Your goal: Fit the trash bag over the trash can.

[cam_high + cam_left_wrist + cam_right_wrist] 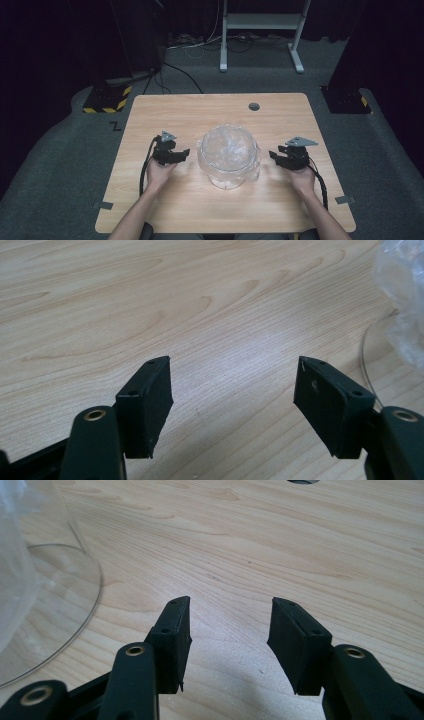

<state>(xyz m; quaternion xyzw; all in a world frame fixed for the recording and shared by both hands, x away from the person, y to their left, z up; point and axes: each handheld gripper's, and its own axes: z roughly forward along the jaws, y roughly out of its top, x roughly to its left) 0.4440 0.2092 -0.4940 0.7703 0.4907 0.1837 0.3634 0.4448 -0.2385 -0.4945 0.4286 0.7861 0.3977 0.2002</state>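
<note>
A clear glass bowl [228, 156] stuffed with crumpled transparent plastic is seen from the high view at the middle of the wooden desk [280, 107], somewhat nearer its front edge than its back edge, with a small grey round insert [254, 106] set into the desk near the back edge. The left gripper [183, 154] is held just beside the bowl toward the desk's left edge, its jaws parted with only bare wood between them and nothing gripped. The right gripper [273, 154] is held just beside the bowl toward the right edge, its jaws likewise parted and empty, and neither is seen touching the glass.
</note>
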